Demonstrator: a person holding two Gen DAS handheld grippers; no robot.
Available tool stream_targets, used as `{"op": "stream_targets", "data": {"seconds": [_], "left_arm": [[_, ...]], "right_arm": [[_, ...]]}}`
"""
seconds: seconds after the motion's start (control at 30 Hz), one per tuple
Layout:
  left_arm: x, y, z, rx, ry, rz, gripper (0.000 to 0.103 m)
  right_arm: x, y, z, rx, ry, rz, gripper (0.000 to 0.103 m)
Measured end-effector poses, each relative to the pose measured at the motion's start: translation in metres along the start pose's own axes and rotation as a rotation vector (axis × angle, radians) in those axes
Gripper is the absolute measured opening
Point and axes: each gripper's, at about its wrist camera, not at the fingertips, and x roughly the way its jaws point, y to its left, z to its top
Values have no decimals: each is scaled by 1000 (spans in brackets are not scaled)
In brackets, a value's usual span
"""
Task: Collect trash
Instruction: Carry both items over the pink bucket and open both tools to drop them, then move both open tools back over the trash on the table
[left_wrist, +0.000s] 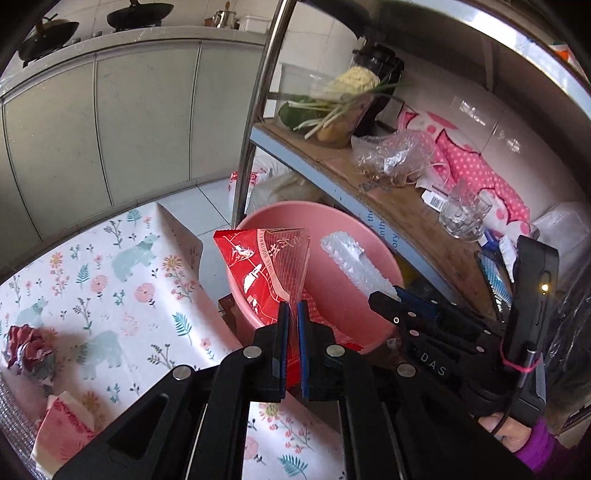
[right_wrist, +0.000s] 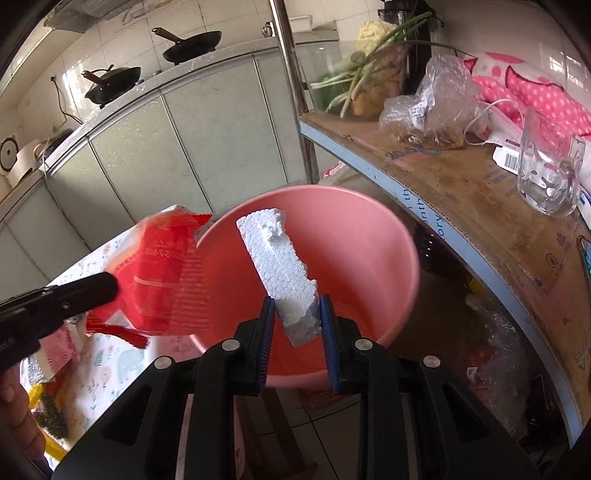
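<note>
My left tool (left_wrist: 292, 314) pinches the red wrapper (left_wrist: 266, 266) over the pink basin (right_wrist: 369, 236)'s rim; my right tool (right_wrist: 297, 314) pinches white foam (right_wrist: 280, 258) above it. The wrapper may, I think, fall outside.

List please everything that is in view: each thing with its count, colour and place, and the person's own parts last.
basin: 1, pink, on the floor beside the table, under both grippers
wrapper: 1, red, held over the basin's rim
foam: 1, white, held over the basin
tablecloth: 1, white with flowers and bears, on the table
crumpled paper: 1, dark red, on the tablecloth
shelf: 1, brown board, right of the basin
glass: 1, clear, on the shelf
plastic bag: 1, clear, on the shelf
pans: 2, black, on the far counter
left gripper: 1, black, jaws shut on the wrapper
right gripper: 1, black, jaws shut on the foam
</note>
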Motion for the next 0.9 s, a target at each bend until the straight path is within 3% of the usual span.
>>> {"op": "stream_targets", "data": {"seconds": [0.2,0.33,0.43,0.9], "left_arm": [[27,-1,4,-12,28,-5,6],[33,3,5,-36,42,11,26],[31,6,6,-52,34,1,33],[-28,-3,4,-45,-38,5,35]], "right_arm": [[13,-2,1,6,3,-15,26],[20,-2,1,11,16,-24,28],[23,-4,1,18,20,-15,39],[-5,20,-3,-11,32,22,42]]}}
